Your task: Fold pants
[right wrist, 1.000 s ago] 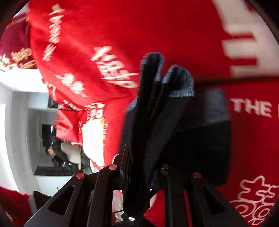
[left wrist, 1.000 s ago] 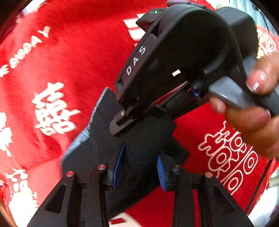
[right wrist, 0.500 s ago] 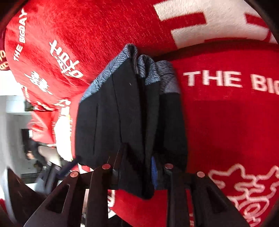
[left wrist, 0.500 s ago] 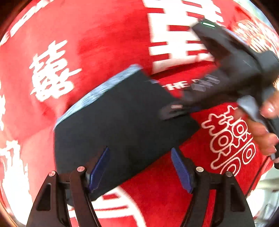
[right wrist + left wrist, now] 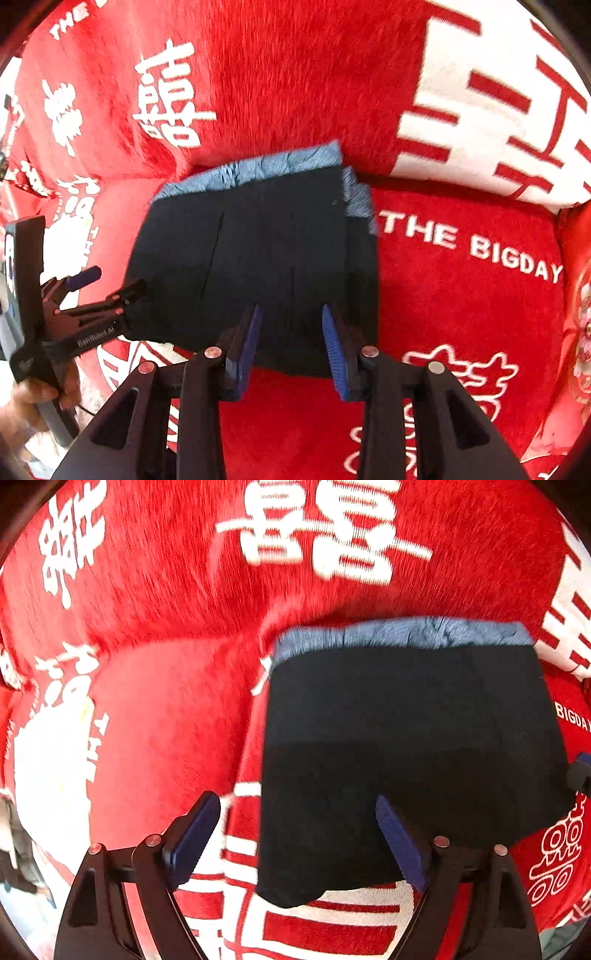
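- Pants (image 5: 406, 746) (image 5: 258, 251) folded into a dark square, blue-grey waistband at the far edge, lying flat on red blanket (image 5: 166, 720) (image 5: 461, 314).
- Left claw (image 5: 295, 834) released, jaws wide apart, right pad over the pants' near part.
- Right claw (image 5: 291, 339) released, holding nothing, at the pants' near edge.

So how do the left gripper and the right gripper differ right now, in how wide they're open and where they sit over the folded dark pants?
The left gripper is spread wide; the right gripper shows a narrower gap. The left one straddles the left edge of the folded dark pants with the blue waistband, one pad over the red printed blanket; both of the right one's pads lie over the pants' near edge. Both are open, with blue ribbed pads, and neither grips the cloth.
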Motion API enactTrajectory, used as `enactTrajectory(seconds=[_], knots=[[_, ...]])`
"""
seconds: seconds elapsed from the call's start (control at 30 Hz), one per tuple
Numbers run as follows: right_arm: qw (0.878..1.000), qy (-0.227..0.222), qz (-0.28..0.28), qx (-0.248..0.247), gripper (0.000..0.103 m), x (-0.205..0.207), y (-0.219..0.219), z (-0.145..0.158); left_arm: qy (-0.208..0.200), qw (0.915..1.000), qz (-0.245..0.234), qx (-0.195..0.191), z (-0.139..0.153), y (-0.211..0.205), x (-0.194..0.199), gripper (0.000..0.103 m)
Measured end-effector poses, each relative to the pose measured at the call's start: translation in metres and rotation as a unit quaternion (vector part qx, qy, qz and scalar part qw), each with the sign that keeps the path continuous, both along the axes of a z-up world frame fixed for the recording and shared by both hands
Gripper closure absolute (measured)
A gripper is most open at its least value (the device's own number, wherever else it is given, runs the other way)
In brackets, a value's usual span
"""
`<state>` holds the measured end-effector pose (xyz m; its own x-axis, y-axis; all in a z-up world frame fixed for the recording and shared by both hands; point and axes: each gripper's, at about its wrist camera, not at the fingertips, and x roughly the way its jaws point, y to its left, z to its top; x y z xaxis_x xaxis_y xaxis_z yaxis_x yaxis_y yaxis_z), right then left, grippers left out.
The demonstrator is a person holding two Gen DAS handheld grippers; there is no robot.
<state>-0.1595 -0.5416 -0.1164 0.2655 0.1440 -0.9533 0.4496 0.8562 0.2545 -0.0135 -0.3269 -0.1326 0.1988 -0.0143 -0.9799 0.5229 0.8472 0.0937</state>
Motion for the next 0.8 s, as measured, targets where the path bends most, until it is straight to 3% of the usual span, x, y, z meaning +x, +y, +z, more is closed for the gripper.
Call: enactTrajectory(seconds=[0.17, 0.5, 0.67, 0.8], knots=[[0.999, 0.030, -0.014, -0.006, 0.064, -0.012, 0.017, -0.026, 0.008, 0.9998, 0.002, -0.018, -0.010, 0.006, -0.007, 0.016], [0.997, 0.063, 0.012, -0.043, 0.062, -0.021, 0.038, -0.016, 0.032, 0.9991, 0.005, -0.027, 0.007, 0.022, 0.005, 0.016], [0.996, 0.077, -0.010, -0.048, 0.053, -0.034, 0.037, -0.010, 0.031, 0.9991, 0.002, -0.029, 0.012, 0.039, 0.020, 0.016], [0.996, 0.065, -0.028, -0.047, 0.030, -0.044, 0.032, -0.003, 0.050, 0.9979, 0.000, -0.042, 0.011, 0.051, 0.032, 0.016]])
